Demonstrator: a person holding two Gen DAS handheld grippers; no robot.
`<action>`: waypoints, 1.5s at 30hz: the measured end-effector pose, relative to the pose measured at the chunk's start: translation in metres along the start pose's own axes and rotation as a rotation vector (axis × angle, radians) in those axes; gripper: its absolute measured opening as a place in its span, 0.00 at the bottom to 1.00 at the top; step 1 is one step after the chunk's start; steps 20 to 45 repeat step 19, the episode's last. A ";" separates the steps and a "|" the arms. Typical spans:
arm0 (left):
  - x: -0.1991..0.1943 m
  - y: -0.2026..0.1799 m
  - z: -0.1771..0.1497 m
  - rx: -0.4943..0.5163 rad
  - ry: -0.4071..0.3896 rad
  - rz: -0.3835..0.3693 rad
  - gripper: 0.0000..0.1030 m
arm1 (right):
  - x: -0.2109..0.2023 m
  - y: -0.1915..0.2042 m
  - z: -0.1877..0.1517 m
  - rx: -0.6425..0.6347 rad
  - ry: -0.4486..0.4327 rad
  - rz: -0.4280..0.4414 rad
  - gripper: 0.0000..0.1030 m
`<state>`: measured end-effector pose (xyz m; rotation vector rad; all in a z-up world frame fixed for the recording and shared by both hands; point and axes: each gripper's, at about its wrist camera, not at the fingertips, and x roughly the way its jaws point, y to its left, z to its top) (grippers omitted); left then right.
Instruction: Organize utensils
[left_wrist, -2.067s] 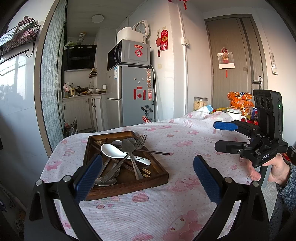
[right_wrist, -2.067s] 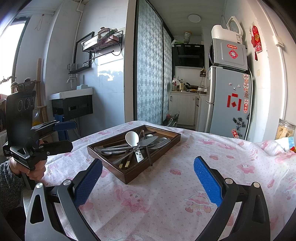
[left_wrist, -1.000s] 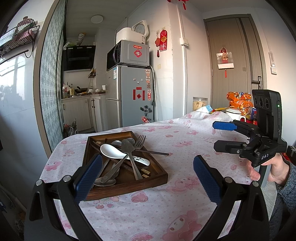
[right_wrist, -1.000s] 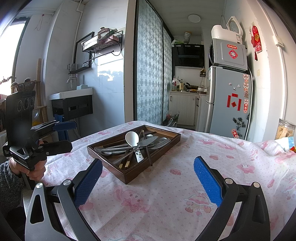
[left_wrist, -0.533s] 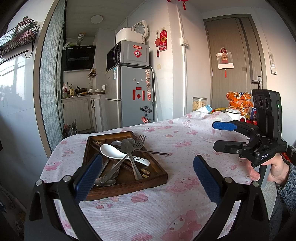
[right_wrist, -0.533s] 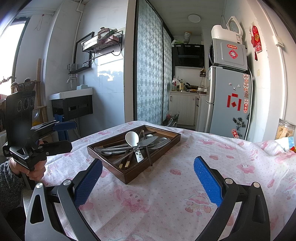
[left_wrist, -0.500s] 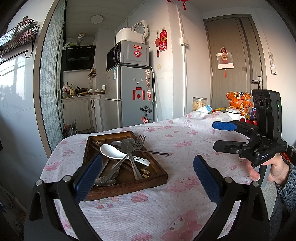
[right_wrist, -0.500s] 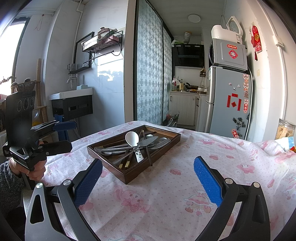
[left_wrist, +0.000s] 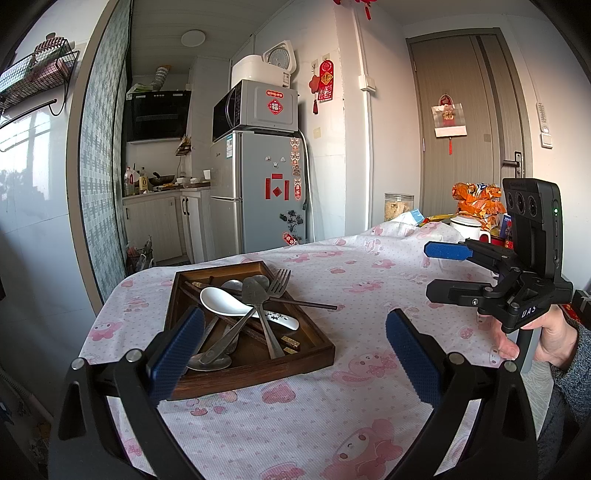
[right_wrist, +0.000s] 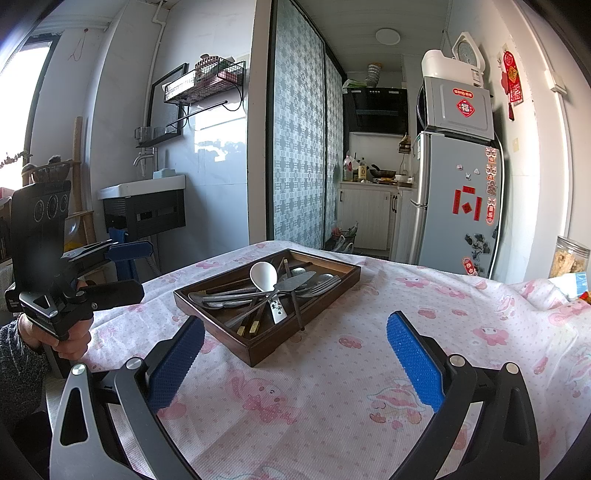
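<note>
Both handheld grippers hover above the table with their blue-padded jaws spread wide and nothing between them. From its own camera, the left gripper (left_wrist: 295, 350) points at the dark wooden rectangular tray (left_wrist: 306, 360), which sits on the pink cartoon-print tablecloth (left_wrist: 369, 273) near the table's far left corner. Off to that camera's right, a hand (left_wrist: 546, 336) holds the right gripper (left_wrist: 439, 271), well apart from the tray. Inside the tray the utensils lie in a loose heap: a white ceramic soup spoon (left_wrist: 225, 301) on top, a steel fork (left_wrist: 279, 286) beside it, metal spoons (left_wrist: 214, 356) and dark chopsticks (left_wrist: 314, 304), one of which pokes over the tray's rim. From the right gripper's camera (right_wrist: 295, 354), the tray lies straight ahead.
</note>
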<state>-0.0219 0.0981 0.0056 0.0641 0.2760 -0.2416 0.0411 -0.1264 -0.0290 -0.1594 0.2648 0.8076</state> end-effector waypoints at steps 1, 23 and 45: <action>0.000 0.000 0.000 0.000 0.000 0.000 0.97 | 0.000 0.000 0.000 0.000 0.000 0.000 0.97; 0.000 0.000 0.000 -0.002 0.003 -0.002 0.97 | 0.000 0.000 0.000 0.000 0.000 0.000 0.97; 0.000 0.000 0.000 -0.002 0.003 -0.002 0.97 | 0.000 0.000 0.000 0.000 0.000 0.000 0.97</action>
